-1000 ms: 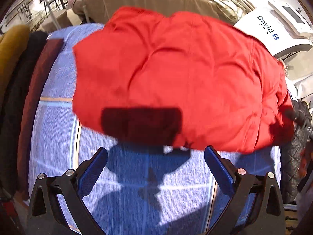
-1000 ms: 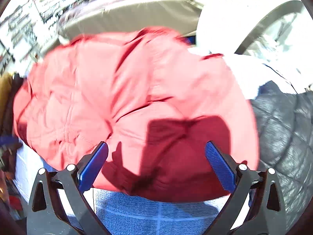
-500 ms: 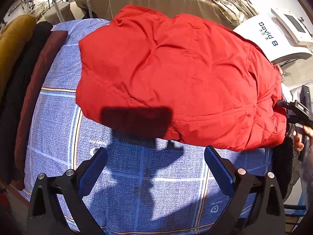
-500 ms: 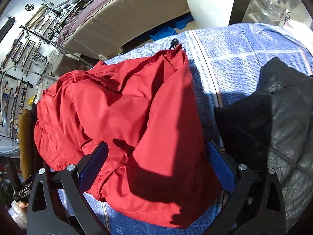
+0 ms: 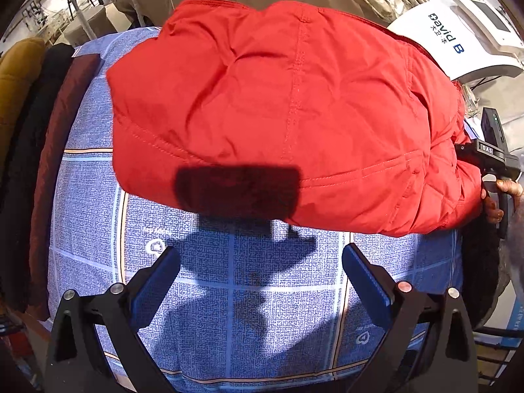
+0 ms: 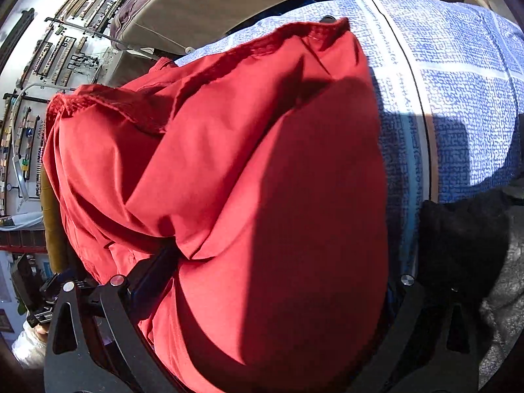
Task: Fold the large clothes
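Red jacket [image 5: 288,111] looked like a padded, quilted shell: soft, bulky, probably light, springs back when pressed, fabric likely a bit slick. Best holds judged to be stitched hems or the collar edge, where a pinch bites through seam layers rather than loose puff. It lay bundled on the blue checked sheet [image 5: 229,294]. Left gripper [image 5: 260,281] was spread wide and empty, hovering over bare sheet; jacket's near hem sat just ahead of its tips, not touching. Right gripper [image 6: 268,298] was pushed into the jacket's end, jaws wide apart with red fabric bulging between them and over its left finger [image 6: 154,271]; not pinched, as far as could be seen. Black quilted garment [image 6: 465,249] lay to its right.
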